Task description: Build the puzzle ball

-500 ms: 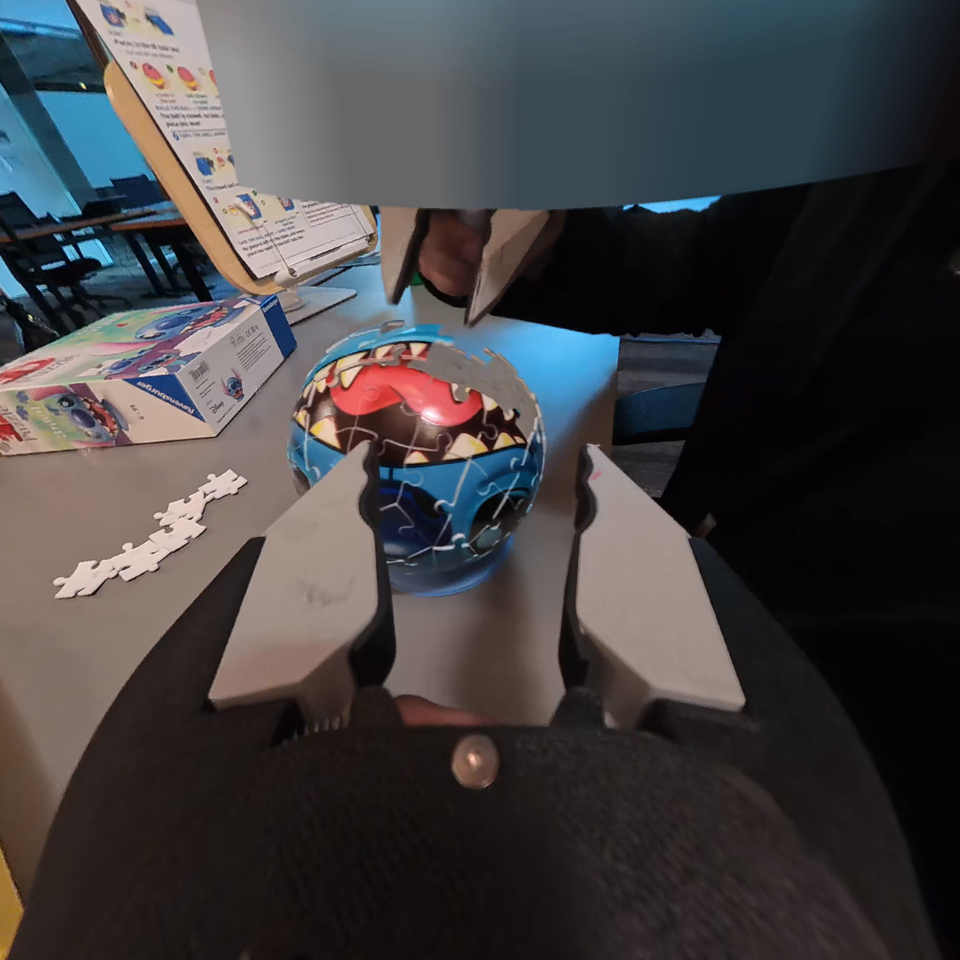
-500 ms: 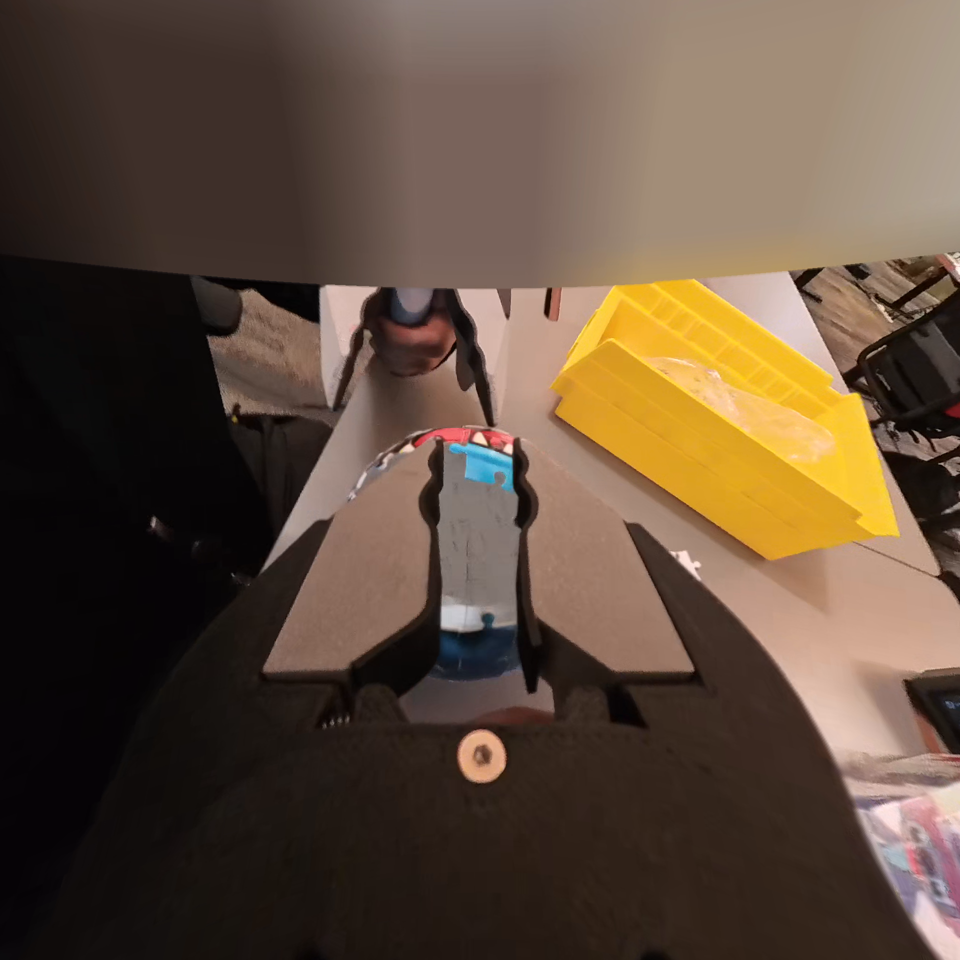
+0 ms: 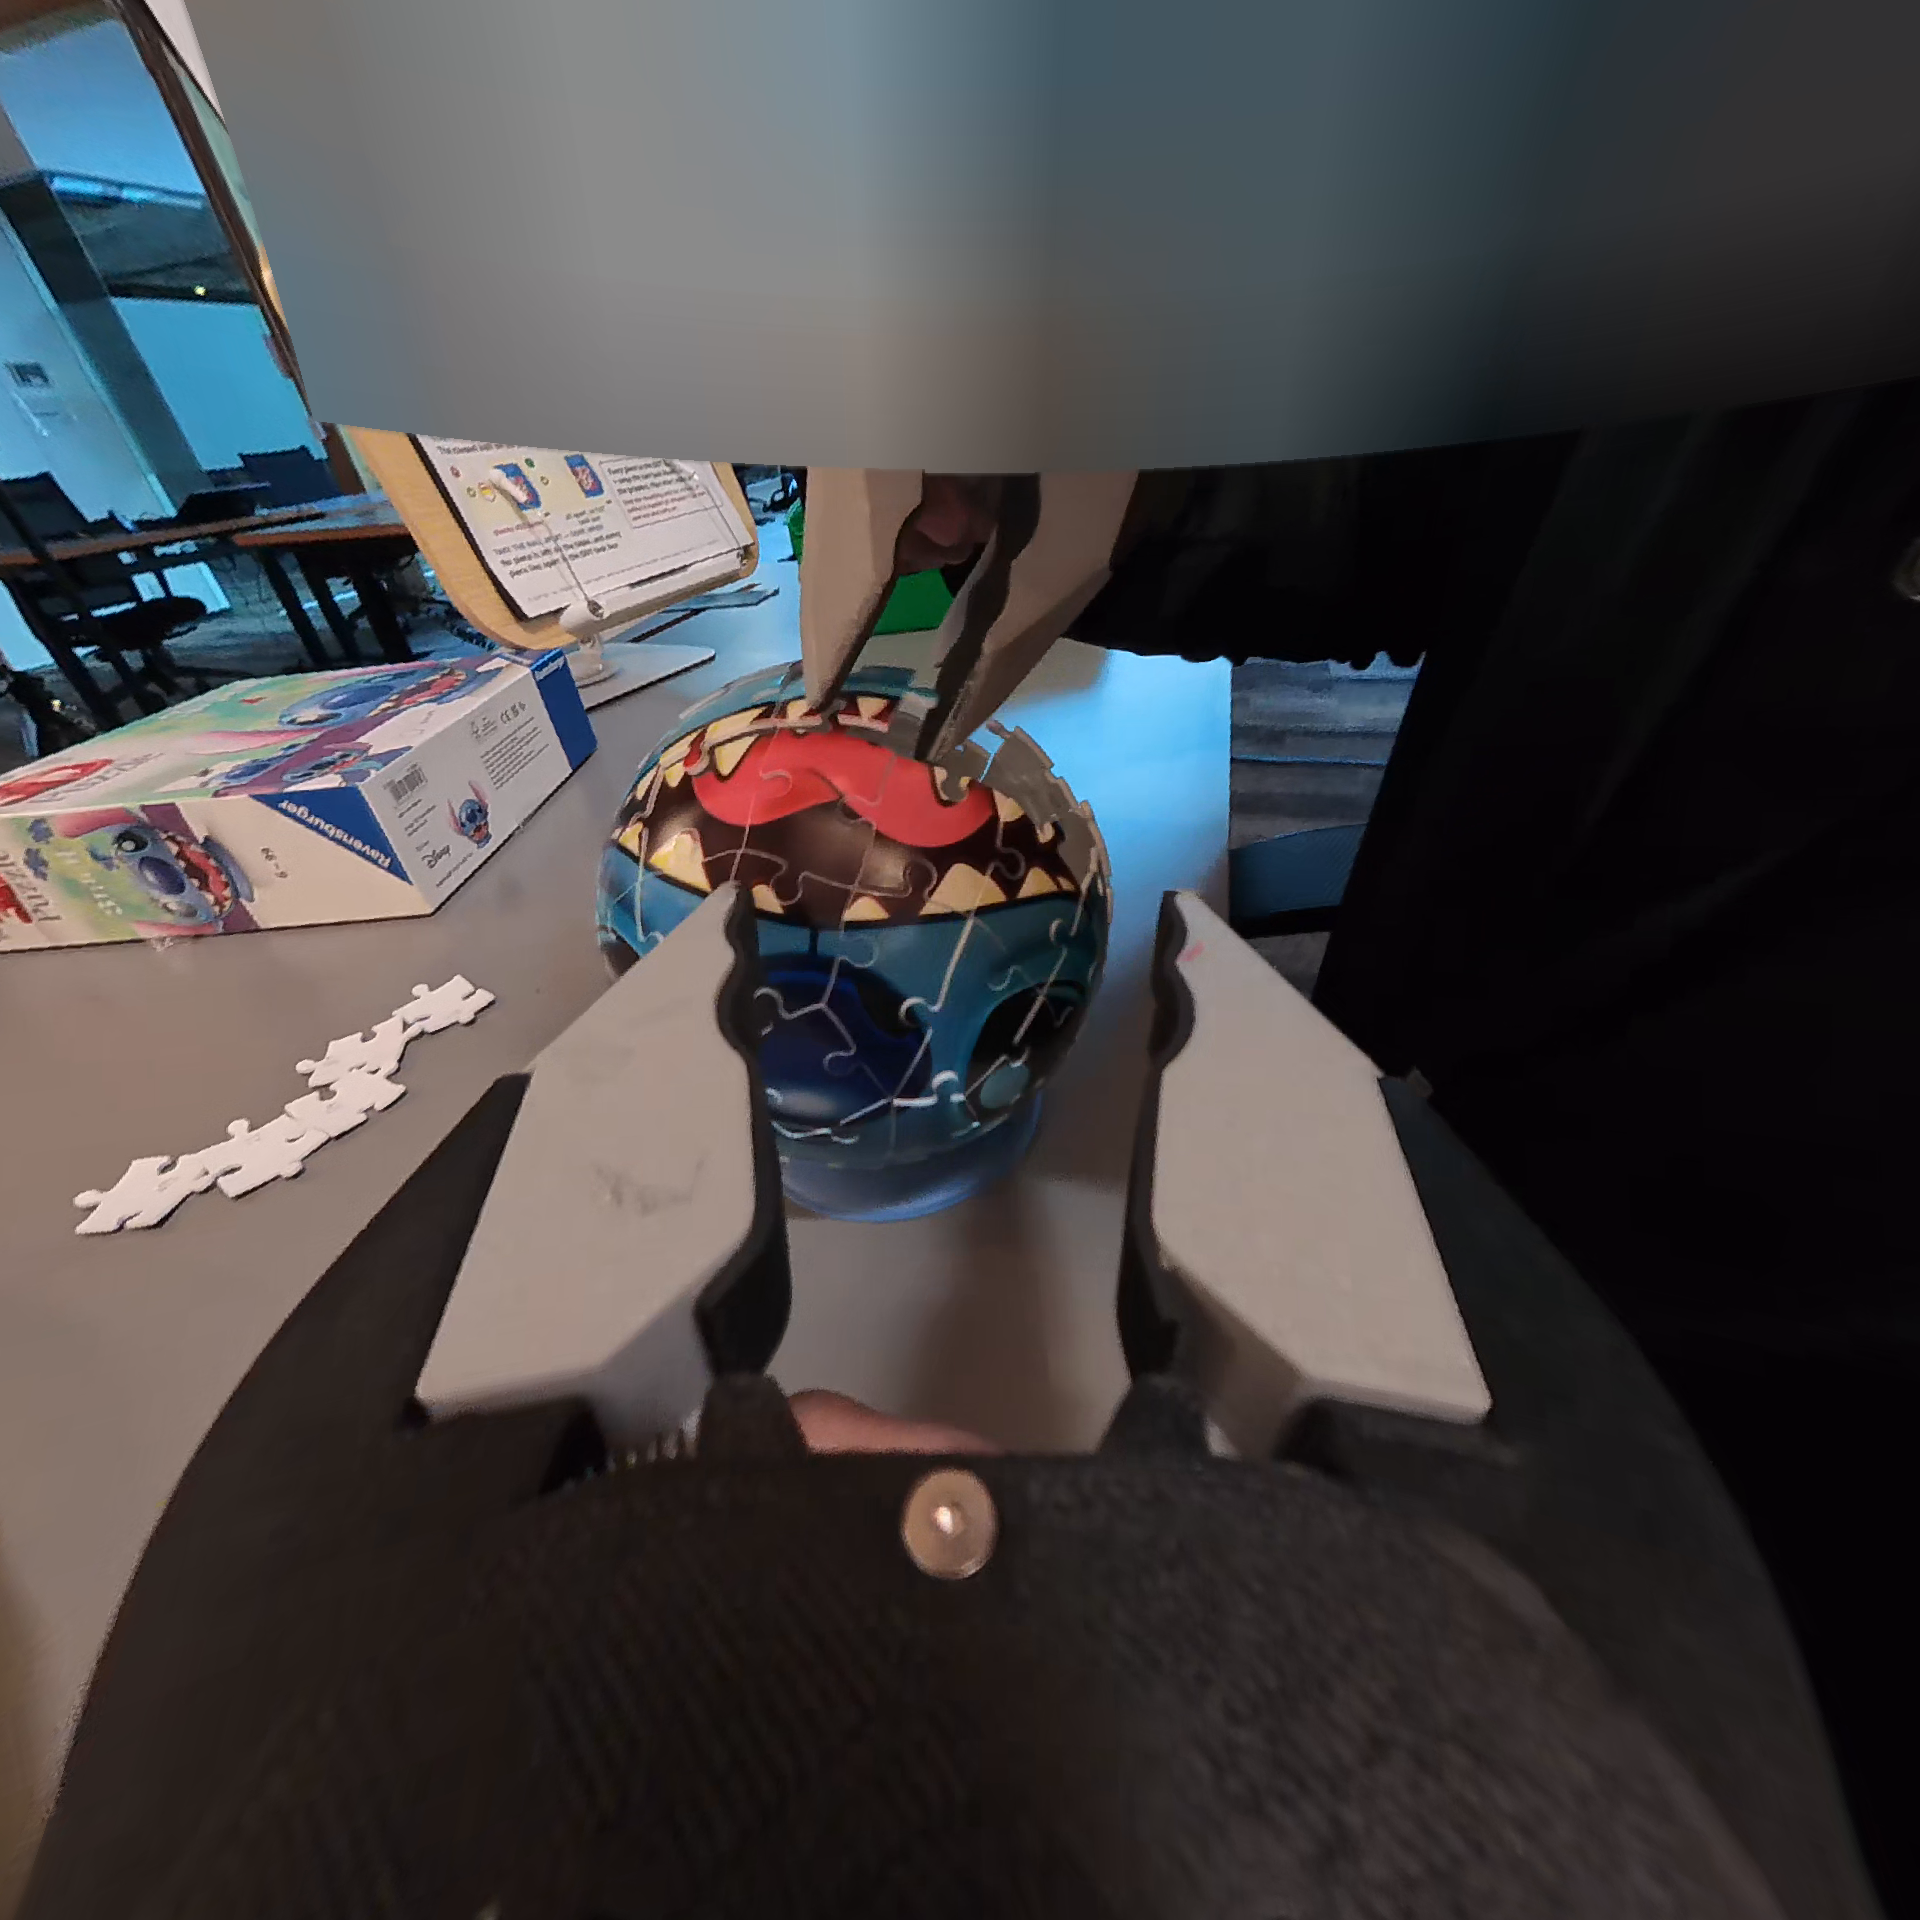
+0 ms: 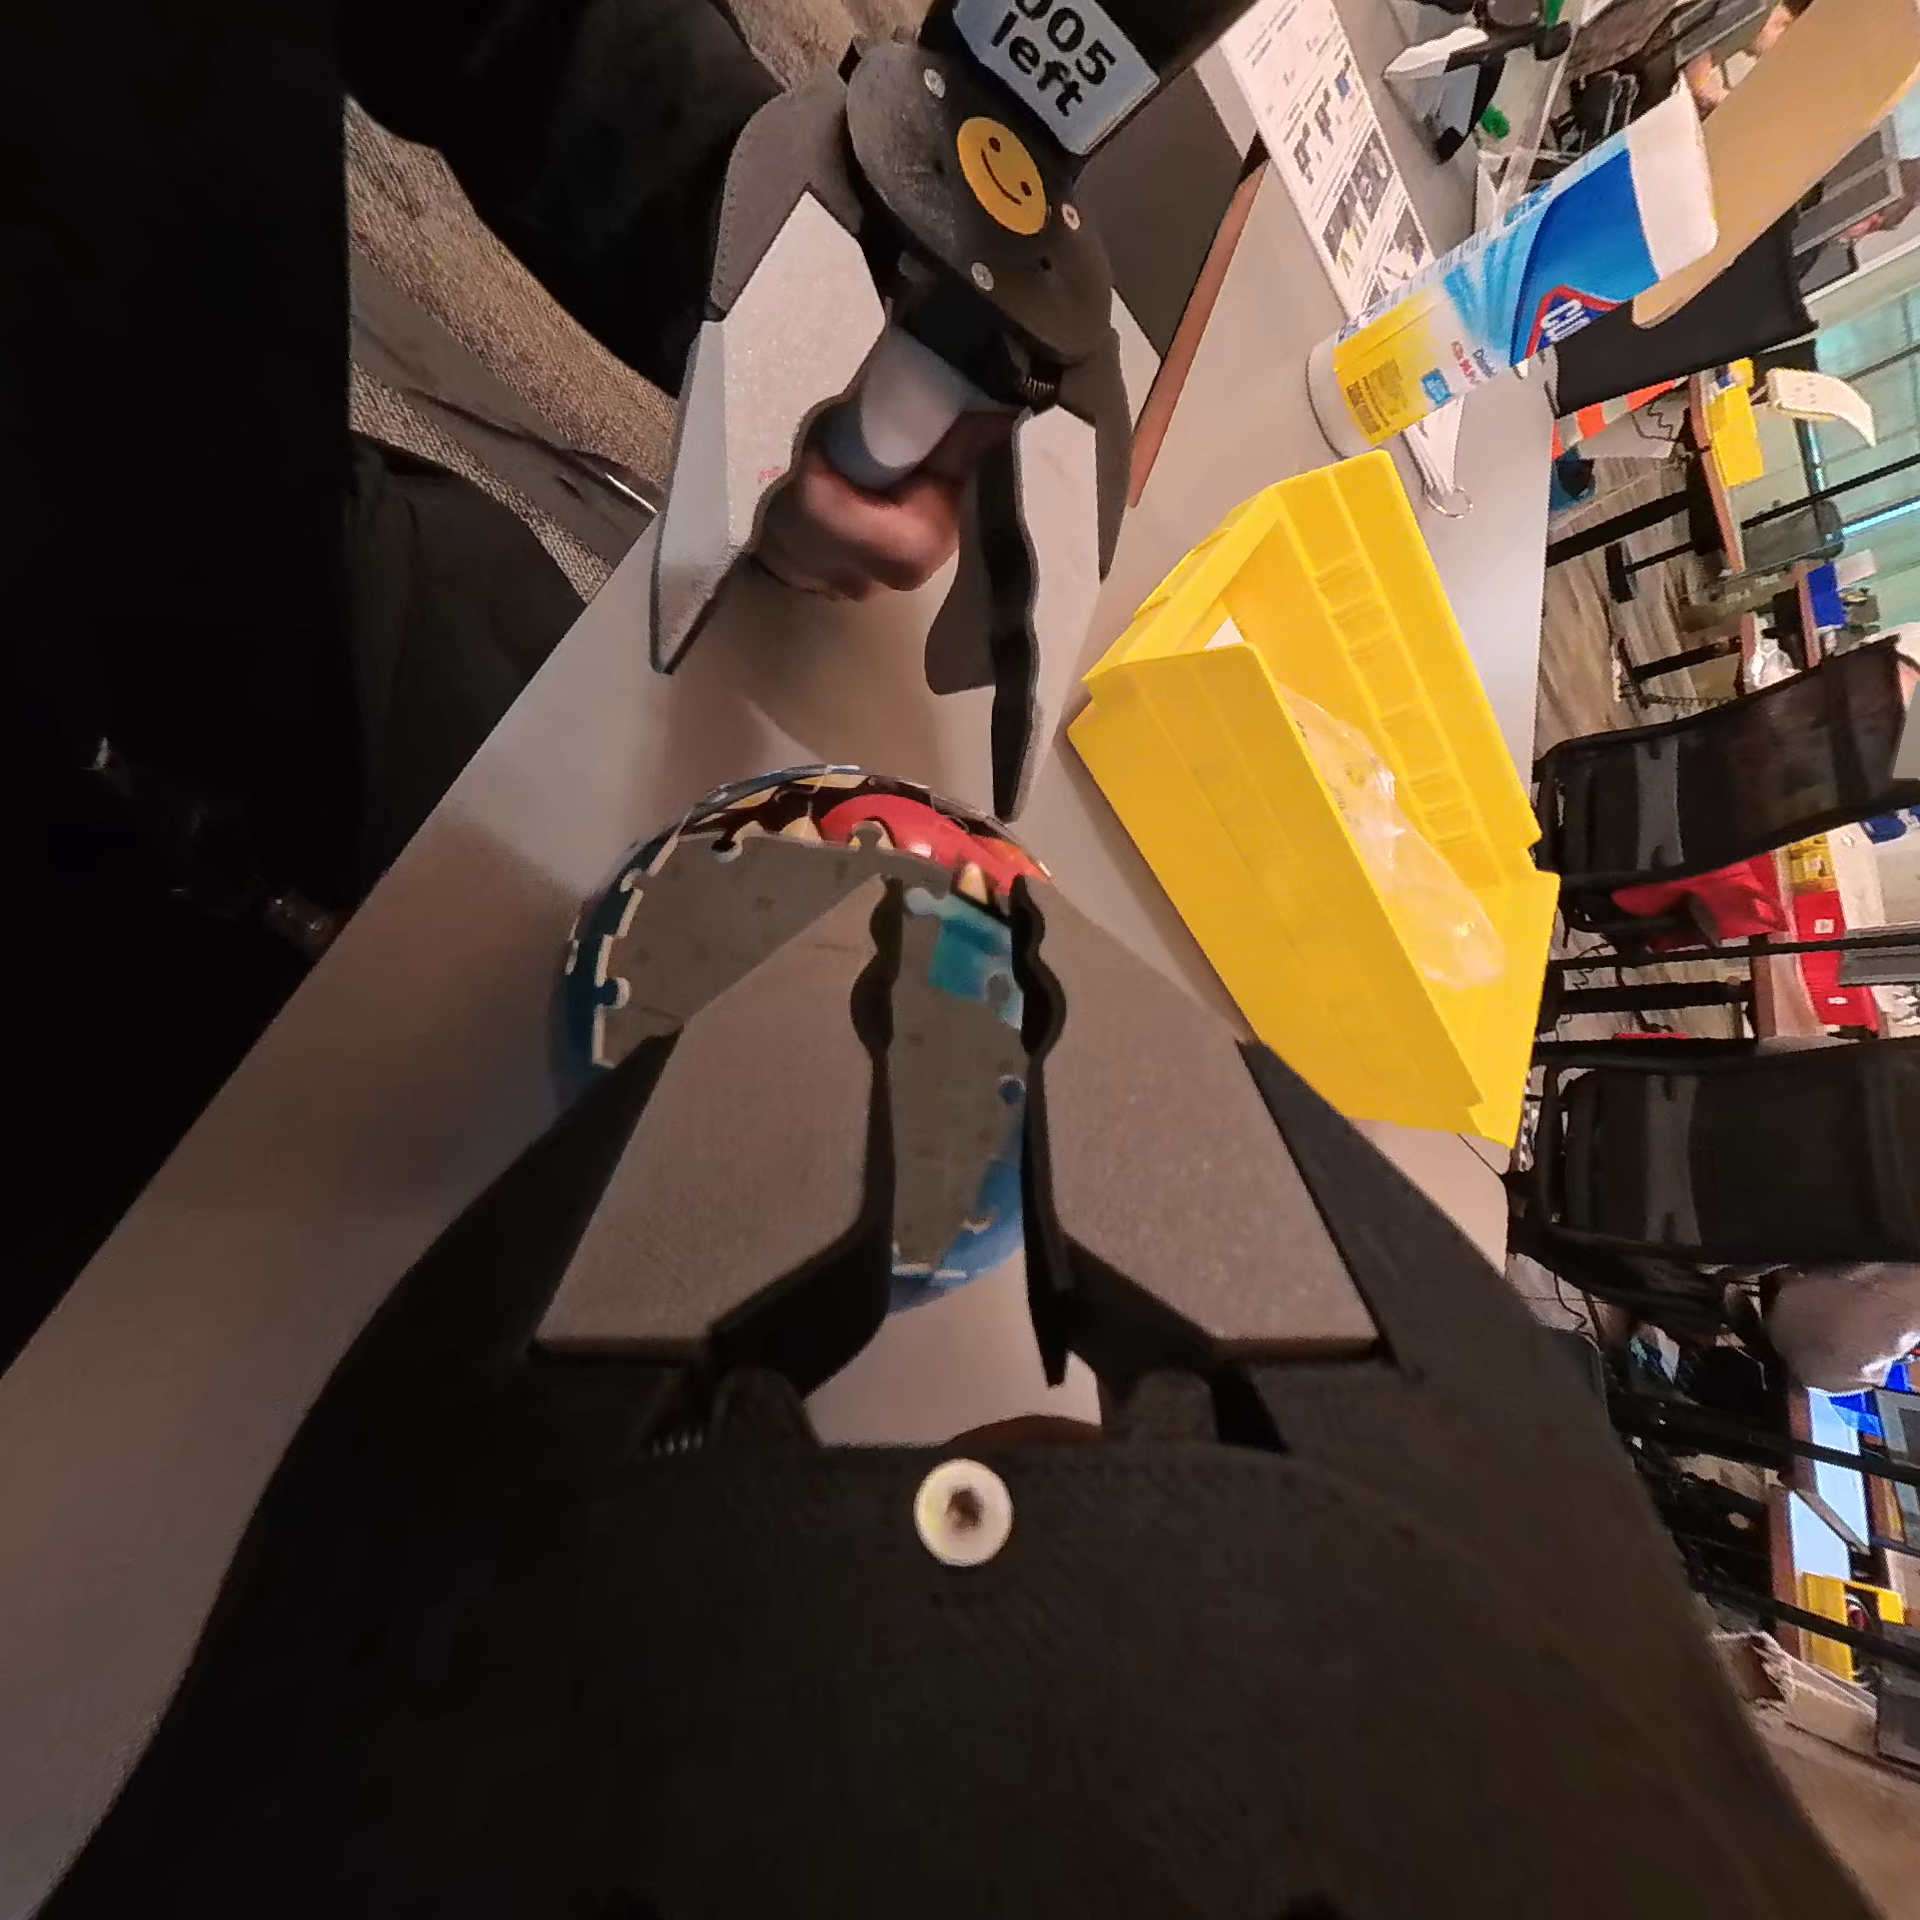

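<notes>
Puzzle ball point(image 3: 862, 935) just beyond wide left fingers point(image 3: 623, 1122), right fingers point(image 4: 1132, 1091) pinching blue piece point(image 4: 961, 954) at its top

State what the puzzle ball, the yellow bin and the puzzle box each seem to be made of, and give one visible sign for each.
Puzzle ball: probably glossy rigid plastic; curved pieces show highlights, with plain grey backs.
Yellow bin: moulded plastic, fairly smooth; ribbed walls and one even colour.
Puzzle box: likely printed cardboard with a slight sheen; sharp folded edges.
</notes>
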Motion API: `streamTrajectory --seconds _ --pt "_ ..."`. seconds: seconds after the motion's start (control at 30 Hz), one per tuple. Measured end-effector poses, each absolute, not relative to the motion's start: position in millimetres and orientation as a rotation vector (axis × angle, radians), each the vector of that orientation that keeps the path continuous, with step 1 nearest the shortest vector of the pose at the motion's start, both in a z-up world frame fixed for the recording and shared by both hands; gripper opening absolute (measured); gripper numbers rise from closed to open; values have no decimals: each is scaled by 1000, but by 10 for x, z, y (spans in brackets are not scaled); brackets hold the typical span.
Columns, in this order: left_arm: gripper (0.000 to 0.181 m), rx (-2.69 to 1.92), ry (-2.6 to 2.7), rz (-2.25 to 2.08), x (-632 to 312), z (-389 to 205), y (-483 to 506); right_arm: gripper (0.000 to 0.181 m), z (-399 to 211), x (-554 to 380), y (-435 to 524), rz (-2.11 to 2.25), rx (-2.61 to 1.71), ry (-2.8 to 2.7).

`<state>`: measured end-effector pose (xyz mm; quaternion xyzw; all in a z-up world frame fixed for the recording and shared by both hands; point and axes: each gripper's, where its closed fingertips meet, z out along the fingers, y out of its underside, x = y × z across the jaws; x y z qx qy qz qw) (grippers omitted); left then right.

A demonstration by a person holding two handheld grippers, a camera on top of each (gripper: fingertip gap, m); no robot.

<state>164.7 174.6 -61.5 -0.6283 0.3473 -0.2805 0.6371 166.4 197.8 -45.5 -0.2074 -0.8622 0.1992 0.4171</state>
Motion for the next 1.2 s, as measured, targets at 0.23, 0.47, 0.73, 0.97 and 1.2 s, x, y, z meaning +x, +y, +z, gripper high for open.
streamTrajectory --seconds 0.23,0.47,0.73,0.97,1.2 --pt "74 -1404 777 -687 1638 -572 1738 14 -472 1640 1996 387 -459 -2130" --pt "73 -1399 783 -702 1642 -570 1748 13 -455 1661 1994 366 -422 -2134" --pt "73 -1396 778 -707 1631 -566 1741 16 -455 1694 2052 321 -409 -2140" --pt "73 -1395 781 -713 1629 -566 1725 19 -445 1764 2060 326 -428 -2136" --pt "74 -1395 783 -731 1631 -568 1718 29 -401 1813 2175 317 -483 -2119"
